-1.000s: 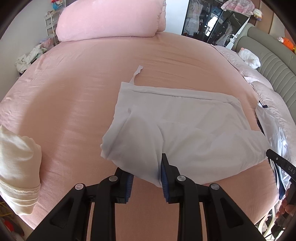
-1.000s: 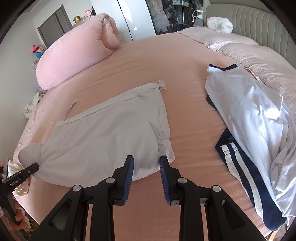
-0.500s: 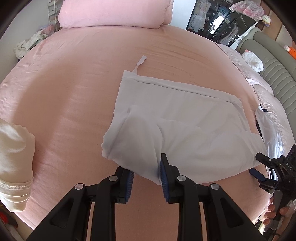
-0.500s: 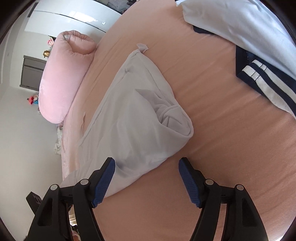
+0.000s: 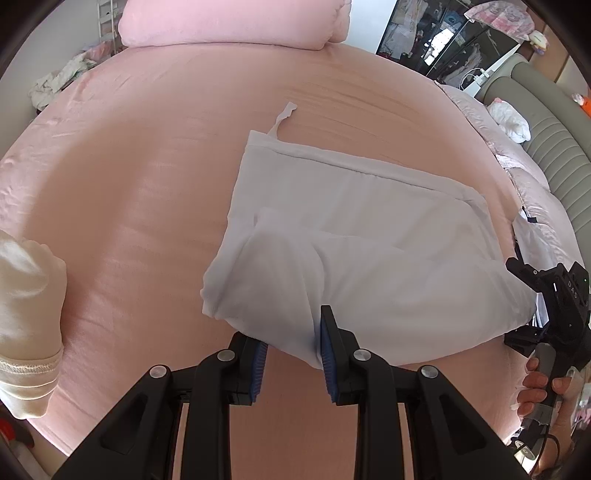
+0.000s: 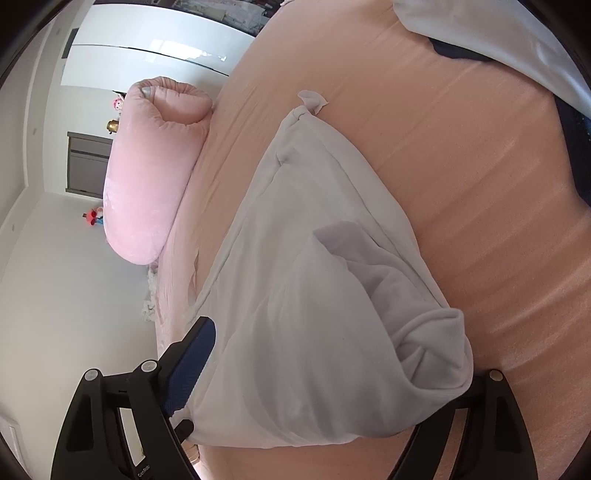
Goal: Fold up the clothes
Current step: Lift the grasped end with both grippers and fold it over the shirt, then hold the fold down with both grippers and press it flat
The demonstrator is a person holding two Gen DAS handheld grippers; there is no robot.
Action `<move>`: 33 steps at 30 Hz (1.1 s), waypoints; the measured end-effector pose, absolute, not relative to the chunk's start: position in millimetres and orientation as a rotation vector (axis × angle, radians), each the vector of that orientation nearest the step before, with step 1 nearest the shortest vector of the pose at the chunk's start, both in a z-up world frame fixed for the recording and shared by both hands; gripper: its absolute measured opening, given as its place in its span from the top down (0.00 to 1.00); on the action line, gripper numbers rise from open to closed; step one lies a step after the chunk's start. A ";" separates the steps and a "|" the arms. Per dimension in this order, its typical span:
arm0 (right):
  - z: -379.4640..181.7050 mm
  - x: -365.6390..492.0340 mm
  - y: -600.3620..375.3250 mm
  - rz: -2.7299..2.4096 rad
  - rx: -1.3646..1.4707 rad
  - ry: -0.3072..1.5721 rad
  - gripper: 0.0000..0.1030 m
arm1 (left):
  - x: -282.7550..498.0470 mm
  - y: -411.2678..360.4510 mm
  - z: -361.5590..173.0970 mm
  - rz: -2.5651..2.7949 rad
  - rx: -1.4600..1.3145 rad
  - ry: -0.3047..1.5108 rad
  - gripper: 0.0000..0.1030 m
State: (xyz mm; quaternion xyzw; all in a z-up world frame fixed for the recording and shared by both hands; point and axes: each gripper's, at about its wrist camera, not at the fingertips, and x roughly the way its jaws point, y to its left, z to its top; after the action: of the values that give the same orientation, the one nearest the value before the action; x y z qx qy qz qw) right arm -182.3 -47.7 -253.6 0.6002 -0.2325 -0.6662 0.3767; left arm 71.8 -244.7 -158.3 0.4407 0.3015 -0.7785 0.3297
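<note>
A white garment (image 5: 362, 258), partly folded, is found lying on the pink bed sheet (image 5: 147, 184), towards the near edge of the bed; a narrow drawstring tab (image 5: 284, 112) is seen trailing from its far corner; the same garment (image 6: 325, 295) fills the middle of the right wrist view. The left gripper (image 5: 291, 350) is seen clamped on the near hem of the garment, with cloth bunched between its blue pads and the fingers held close together. The right gripper (image 6: 332, 373) is observed at the garment's other end, rolled to one side; its jaws are opening, with a bunched fold of the cloth lying between them; one blue-padded finger (image 6: 192, 362) is visible clear of the cloth on one side, while the other is largely hidden behind the fold, so contact there cannot be told. In the left wrist view the right gripper (image 5: 524, 302) is noted at the right edge, carried by a hand (image 5: 539, 391). A rolled pink duvet (image 5: 236, 22) is recorded at the far side of the bed; a white and navy garment (image 6: 517, 40) is noted well apart from the white one; a cream sleeve (image 5: 26, 325) is seen at the left edge of the left wrist view.
</note>
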 end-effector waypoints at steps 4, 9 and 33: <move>-255.4 -184.3 -41.4 -1.753 1.534 -0.487 0.66 | 71.2 -243.3 -158.5 -2.041 1.149 0.778 0.77; -245.5 -173.4 -43.8 -1.813 1.490 -0.405 0.70 | 73.8 -241.5 -153.6 -2.049 1.105 0.756 0.77; -178.7 -115.8 -51.1 -1.941 1.306 0.056 0.72 | 131.4 -279.8 -168.5 -2.042 0.950 1.465 0.18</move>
State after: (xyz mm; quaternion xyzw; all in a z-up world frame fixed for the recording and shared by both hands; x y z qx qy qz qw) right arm -115.8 -51.1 -178.7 0.5139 0.0219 -0.7638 0.3899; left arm 131.4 -279.8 -168.5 0.3446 0.5312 -0.7404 0.2256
